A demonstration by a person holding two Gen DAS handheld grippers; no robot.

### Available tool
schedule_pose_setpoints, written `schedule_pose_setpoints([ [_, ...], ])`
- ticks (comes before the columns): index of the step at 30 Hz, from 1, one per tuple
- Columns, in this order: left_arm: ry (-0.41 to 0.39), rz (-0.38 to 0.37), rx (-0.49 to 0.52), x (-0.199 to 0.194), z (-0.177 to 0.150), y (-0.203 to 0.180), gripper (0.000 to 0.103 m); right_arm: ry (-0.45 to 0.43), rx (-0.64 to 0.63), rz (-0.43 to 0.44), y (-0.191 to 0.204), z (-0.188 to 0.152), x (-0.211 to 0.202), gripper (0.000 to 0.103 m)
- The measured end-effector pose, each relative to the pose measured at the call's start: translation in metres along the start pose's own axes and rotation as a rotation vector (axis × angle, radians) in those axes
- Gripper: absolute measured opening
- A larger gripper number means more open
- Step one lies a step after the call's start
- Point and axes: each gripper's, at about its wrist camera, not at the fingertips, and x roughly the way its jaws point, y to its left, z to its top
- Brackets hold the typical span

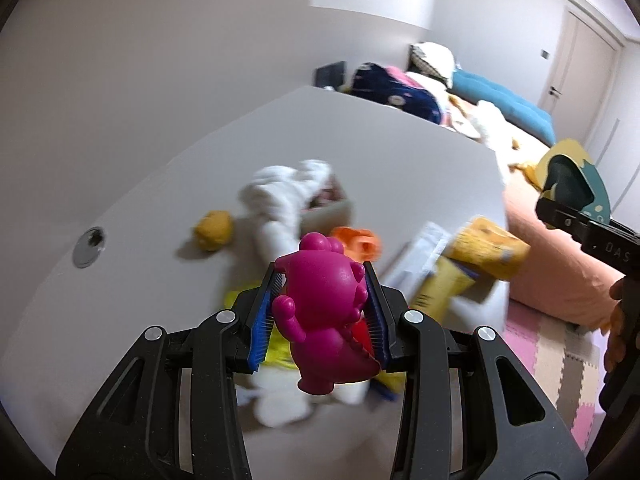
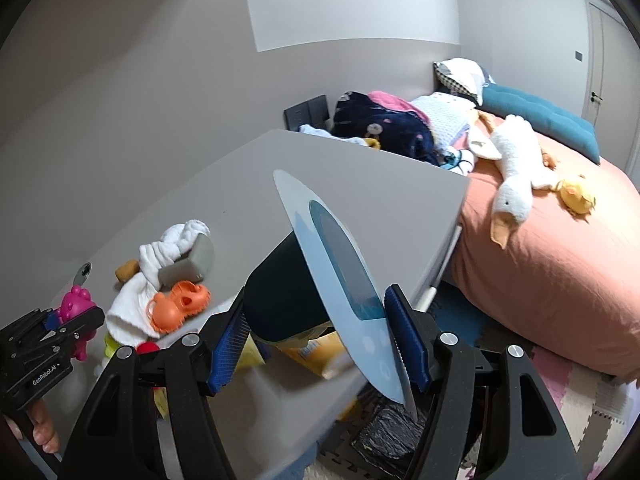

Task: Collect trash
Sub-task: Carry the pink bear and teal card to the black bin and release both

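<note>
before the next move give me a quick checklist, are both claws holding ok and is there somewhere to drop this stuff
1. Left claw shut on magenta dinosaur toy: ok.
2. Right claw gripping dark cap with pale blue brim: ok.
3. Both loads lifted off grey table: ok.
4. Trash bin in view: cannot tell; only a dark bag shows under the table edge.
5. Table still cluttered, orange toy included: not ok.

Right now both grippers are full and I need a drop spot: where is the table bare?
The table is bare along its far half, from the white cloth out to the corner by the bed. The strip beside the cable hole is also free. It is crowded near the front edge, around the orange toy and yellow packets.
</note>
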Motion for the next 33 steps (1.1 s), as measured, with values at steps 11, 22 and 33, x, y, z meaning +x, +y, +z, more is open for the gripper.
schedule_pose_setpoints([
  [11,0.020,-0.104,0.101,0.004,-0.011,-0.082,0.039,-0.018,0.055,-0.052,-0.049,-0.028,-0.034,0.059],
  [22,0.051,-0.196,0.203,0.019,-0.014,-0.159,0.039,-0.034,0.169,-0.069,-0.114,-0.044,-0.059,0.003],
  [33,0.071,-0.291,0.321,0.028,-0.024,-0.238,0.095,-0.016,0.237,-0.126,-0.165,-0.059,-0.067,0.003],
])
